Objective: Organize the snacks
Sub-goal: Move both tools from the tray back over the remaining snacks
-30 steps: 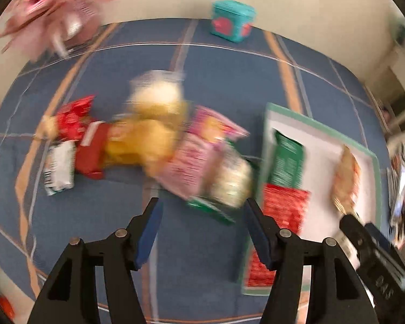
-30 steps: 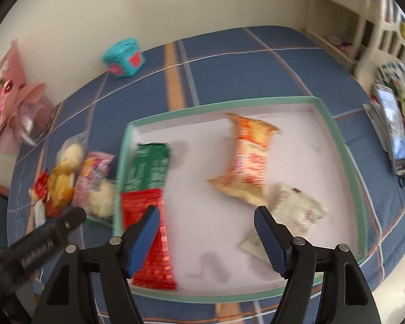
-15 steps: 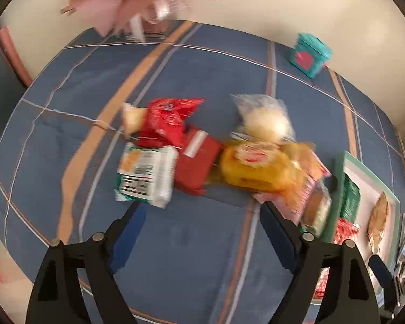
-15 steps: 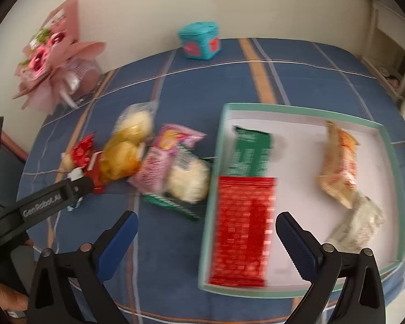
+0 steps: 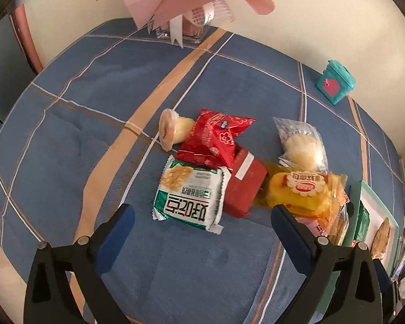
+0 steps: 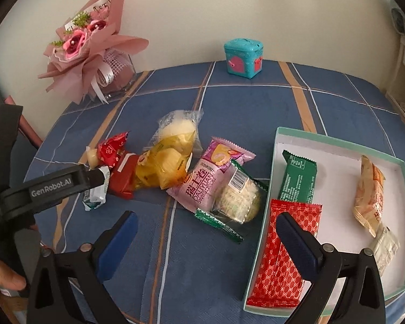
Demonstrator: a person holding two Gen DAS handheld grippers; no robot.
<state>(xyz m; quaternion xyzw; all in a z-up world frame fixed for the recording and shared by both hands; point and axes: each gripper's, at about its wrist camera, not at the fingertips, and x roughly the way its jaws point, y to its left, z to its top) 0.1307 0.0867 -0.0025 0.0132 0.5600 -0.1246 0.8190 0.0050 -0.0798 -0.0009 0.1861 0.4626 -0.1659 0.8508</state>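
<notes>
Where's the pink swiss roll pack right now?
Right wrist view, centre: the pink pack lies on the cloth between the yellow pack and the tray.

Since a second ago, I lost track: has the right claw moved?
Yes. The right claw has swung left, off the tray toward the loose snack pile, and stands open.

Taking the open tray [image 6: 340,143] as landmark, in the right wrist view: inside it, two flat wrapped bars [image 6: 297,178] [image 6: 286,245] lie along its left wall, the first behind the second, and two snack packets [image 6: 370,191] [image 6: 386,245] lie along its right wall. Just left of the tray a rice-cracker pack [image 6: 237,199] lies on a Swiss-roll pack [image 6: 202,186]. Further left come a bagged cake [image 6: 167,167], a bun [image 6: 178,127] behind it, then a small box [image 6: 121,178]. Well behind the tray stands a little chest [image 6: 243,56]; a bouquet [image 6: 91,51] stands far behind-left, against the wall.
</notes>
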